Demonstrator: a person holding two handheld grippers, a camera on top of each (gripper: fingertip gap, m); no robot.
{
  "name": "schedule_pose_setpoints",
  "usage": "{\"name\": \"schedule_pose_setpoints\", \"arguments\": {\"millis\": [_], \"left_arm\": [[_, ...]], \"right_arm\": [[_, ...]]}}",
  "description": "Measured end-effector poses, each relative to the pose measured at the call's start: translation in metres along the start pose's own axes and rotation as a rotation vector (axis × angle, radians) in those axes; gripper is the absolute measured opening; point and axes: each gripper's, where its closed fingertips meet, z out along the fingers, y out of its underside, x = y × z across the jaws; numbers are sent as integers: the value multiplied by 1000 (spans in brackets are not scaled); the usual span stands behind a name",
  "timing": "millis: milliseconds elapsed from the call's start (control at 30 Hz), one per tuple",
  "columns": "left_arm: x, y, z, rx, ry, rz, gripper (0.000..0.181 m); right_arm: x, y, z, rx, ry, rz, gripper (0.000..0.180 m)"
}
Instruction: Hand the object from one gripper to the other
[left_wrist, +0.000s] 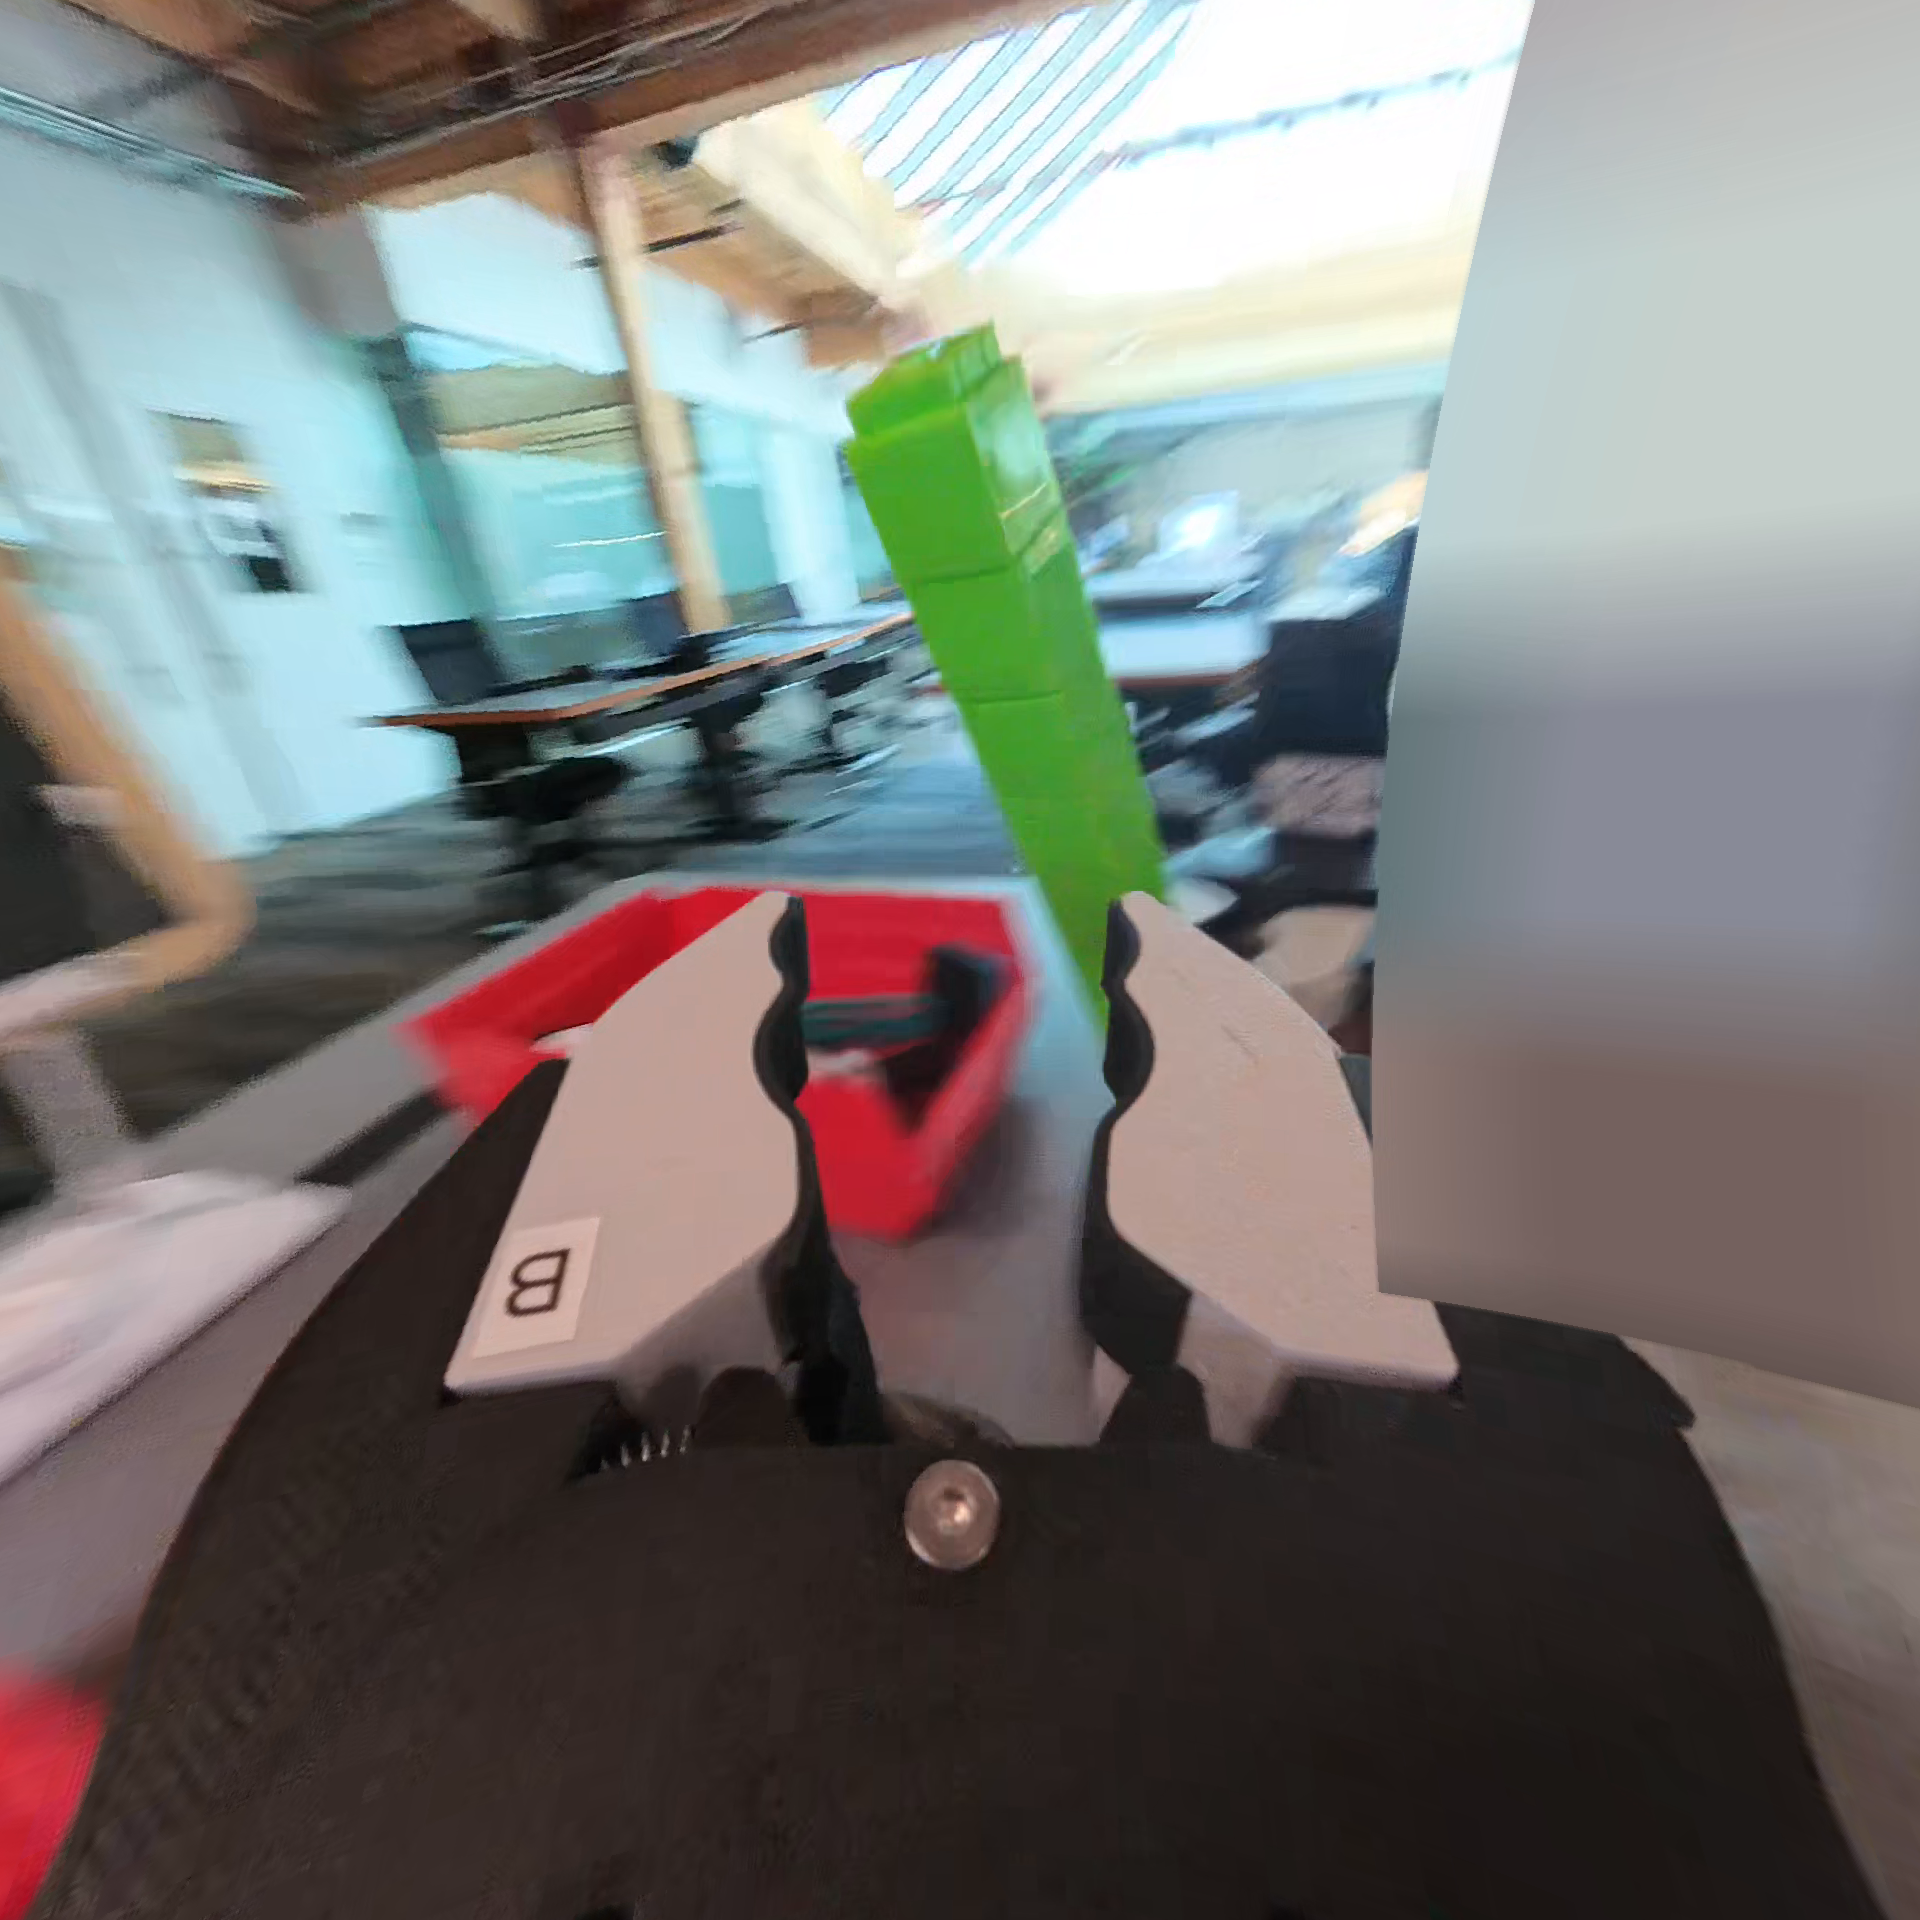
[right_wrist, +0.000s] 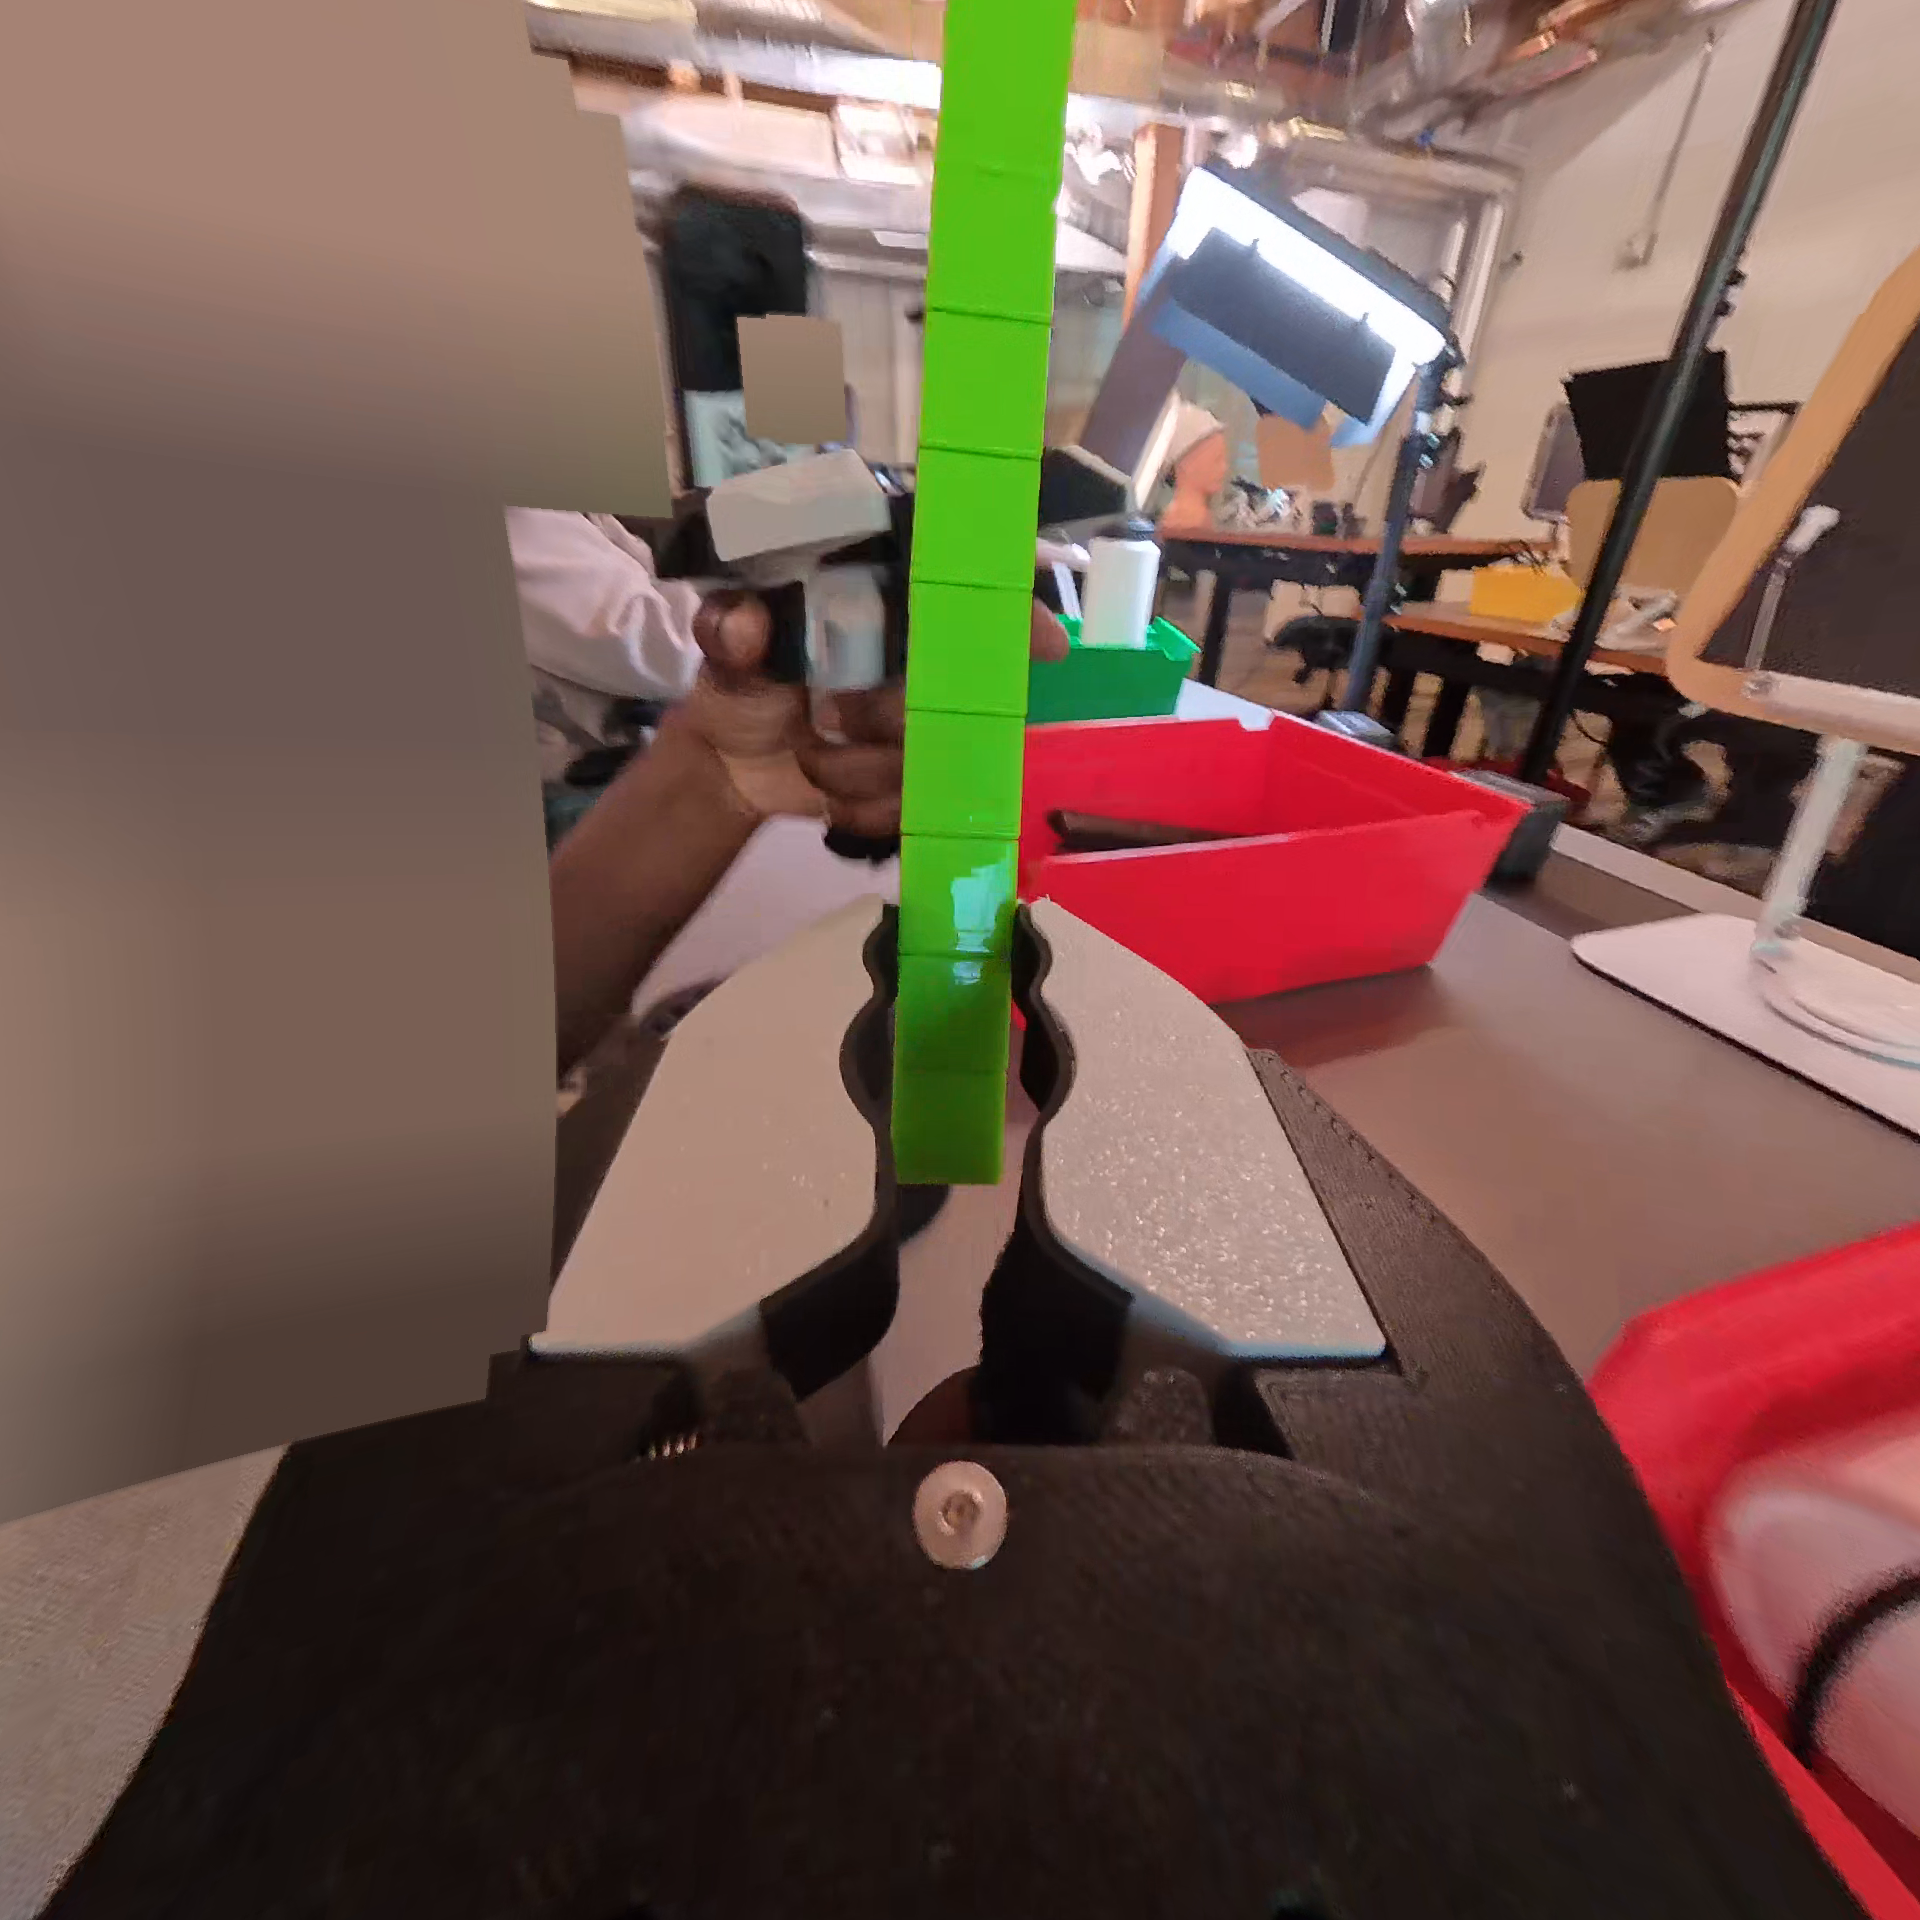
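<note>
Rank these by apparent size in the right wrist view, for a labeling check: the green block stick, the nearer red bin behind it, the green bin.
1. Red bin
2. Green block stick, unsure: it sits nearest the camera
3. Green bin

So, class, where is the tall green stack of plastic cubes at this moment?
In the right wrist view the tall green stack of plastic cubes stands upright, its lower end clamped in the right tool, left of the red plastic bin.

green block rod (right_wrist: 977, 644) top cut off, left wrist view motion-blurred
</note>
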Motion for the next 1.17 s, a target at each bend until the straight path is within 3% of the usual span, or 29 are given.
{"name": "schedule_pose_setpoints", "arguments": {"millis": [33,100,167,333,500,667,833,967,1067,1167], "left_arm": [[-12,1,-10,-55,-109,113,56],[-24,-6,-32,-159,-260,314,56],[-16,-13,-41,-267,-281,465,54],[23,14,-19,-622,-68,786,50],[25,74,9,-932,109,922,48],[21,102,15,-1012,161,933,33],[19,106,12,-1000,137,925,24],[15,95,13,-892,75,827,23],[15,77,17,-702,22,627,22],[19,52,25,-394,-3,304,22]], "right_arm": [[5,4,-3,-46,42,-24,21],[18,14,-11,-181,156,-100,21],[30,25,-20,-333,280,-185,21],[39,46,-38,-641,426,-391,21],[28,52,-35,-732,394,-540,21],[25,51,-37,-761,384,-635,21],[20,47,-34,-730,362,-662,21],[30,20,-34,-589,475,-714,28],[36,-25,-43,-304,593,-671,58],[27,-71,-58,110,549,-474,69]]}}
